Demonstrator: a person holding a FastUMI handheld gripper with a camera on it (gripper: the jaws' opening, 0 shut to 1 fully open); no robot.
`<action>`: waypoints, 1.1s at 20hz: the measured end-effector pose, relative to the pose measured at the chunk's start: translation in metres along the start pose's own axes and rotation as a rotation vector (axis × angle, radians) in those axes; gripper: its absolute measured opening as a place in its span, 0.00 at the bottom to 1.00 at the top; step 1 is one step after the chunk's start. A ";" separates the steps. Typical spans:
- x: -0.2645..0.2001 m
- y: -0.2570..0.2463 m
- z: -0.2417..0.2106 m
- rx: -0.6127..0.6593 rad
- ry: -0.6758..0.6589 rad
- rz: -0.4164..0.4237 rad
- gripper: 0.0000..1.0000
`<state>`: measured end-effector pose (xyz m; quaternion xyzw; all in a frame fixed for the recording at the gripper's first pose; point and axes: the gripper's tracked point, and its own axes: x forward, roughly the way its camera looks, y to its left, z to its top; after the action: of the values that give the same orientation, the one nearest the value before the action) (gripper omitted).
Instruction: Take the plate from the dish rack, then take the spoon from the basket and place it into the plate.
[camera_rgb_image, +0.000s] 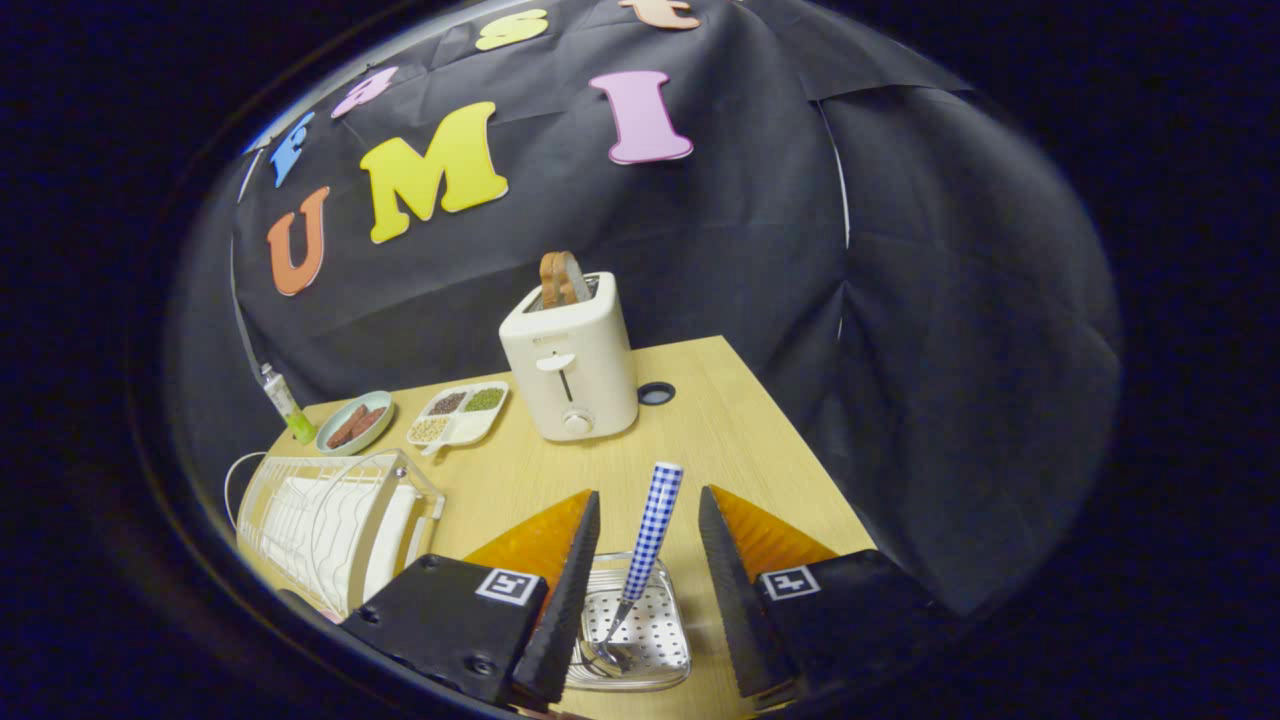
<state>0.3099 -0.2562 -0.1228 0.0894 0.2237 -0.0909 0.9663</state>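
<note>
Spoon-pick step: two-finger gripper (648, 590) wide open and empty, fingers straddling the blue-checked-handle metal spoon (645, 550) standing in the perforated steel basket (660, 645); white plate (385, 545) apparently sits in the wire dish rack (300, 520) beside the basket; next, close on the handle.

The gripper (648, 590) points forward toward 12 o'clock, its two dark fingers (570, 600) spread wide apart, one at 11, the other at 1, pressing on nothing.
</note>
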 end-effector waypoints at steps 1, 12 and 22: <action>0.004 -0.001 0.000 0.003 0.002 -0.009 0.56; -0.051 0.026 0.035 -0.100 -0.193 -0.075 0.15; -0.190 0.111 0.047 -0.213 -0.447 -0.014 0.15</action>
<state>0.1859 -0.1333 0.0187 -0.0371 0.0135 -0.0912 0.9950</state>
